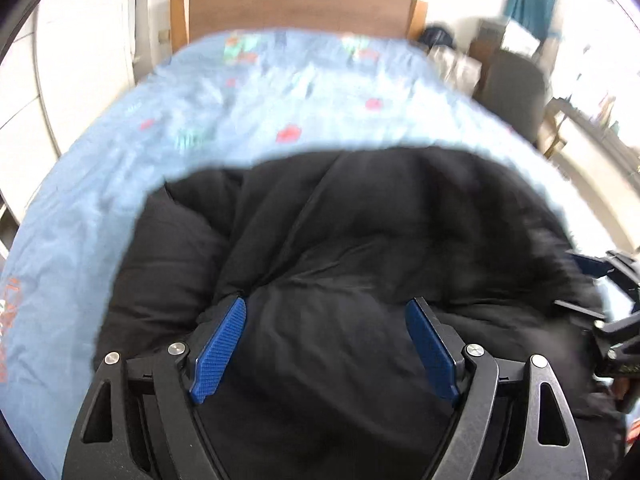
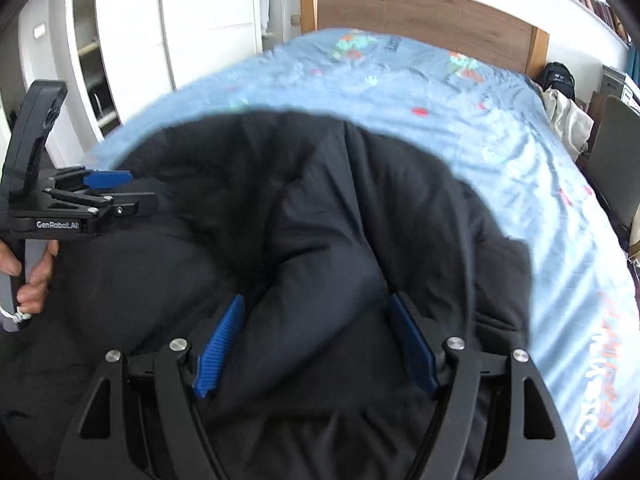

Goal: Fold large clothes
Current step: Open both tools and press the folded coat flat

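Black padded coat (image 1: 340, 240) lies bunched on our blue bedspread (image 1: 200, 112); left gripper (image 1: 326, 312) and right gripper (image 2: 316, 308) gape wide, empty, so we should pinch matching edges.

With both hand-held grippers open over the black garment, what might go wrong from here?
1. The black garment lies bunched, so either grasp may catch several layers.
2. It is puffy between the wide jaws of the left hand-held gripper and the right hand-held gripper; it may slip.
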A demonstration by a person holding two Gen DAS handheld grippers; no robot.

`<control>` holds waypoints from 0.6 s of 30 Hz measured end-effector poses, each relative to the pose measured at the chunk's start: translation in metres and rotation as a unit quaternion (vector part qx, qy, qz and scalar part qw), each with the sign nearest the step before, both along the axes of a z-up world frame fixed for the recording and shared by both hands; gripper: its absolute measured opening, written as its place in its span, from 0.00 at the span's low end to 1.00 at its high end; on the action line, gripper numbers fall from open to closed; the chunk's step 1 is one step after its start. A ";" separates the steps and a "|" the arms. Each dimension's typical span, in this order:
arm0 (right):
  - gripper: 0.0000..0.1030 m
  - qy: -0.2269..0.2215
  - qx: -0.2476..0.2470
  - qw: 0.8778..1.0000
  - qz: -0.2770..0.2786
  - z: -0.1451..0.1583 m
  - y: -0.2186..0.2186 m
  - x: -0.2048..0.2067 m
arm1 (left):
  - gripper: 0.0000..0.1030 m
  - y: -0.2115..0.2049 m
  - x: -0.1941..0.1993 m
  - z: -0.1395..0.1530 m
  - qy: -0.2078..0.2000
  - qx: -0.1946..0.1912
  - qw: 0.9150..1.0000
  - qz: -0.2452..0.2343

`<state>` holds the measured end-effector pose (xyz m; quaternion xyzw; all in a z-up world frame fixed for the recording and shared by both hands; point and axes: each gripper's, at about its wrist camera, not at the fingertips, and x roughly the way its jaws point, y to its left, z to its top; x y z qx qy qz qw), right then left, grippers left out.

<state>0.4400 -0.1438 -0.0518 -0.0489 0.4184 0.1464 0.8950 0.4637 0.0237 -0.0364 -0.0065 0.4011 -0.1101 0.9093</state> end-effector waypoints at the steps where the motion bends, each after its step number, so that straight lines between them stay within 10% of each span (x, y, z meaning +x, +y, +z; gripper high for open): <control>1: 0.71 -0.012 0.013 1.000 0.003 0.011 -0.001 -0.007 | 0.81 0.001 -0.006 0.005 -0.007 -0.005 1.000 -0.003; 7: 0.72 0.031 -0.001 0.999 -0.009 -0.007 0.000 -0.011 | 0.83 -0.018 -0.012 -0.034 0.061 0.034 0.998 -0.004; 18: 0.71 0.019 0.014 0.997 -0.075 0.048 -0.029 -0.085 | 0.82 -0.002 -0.093 0.046 -0.003 0.048 0.996 0.074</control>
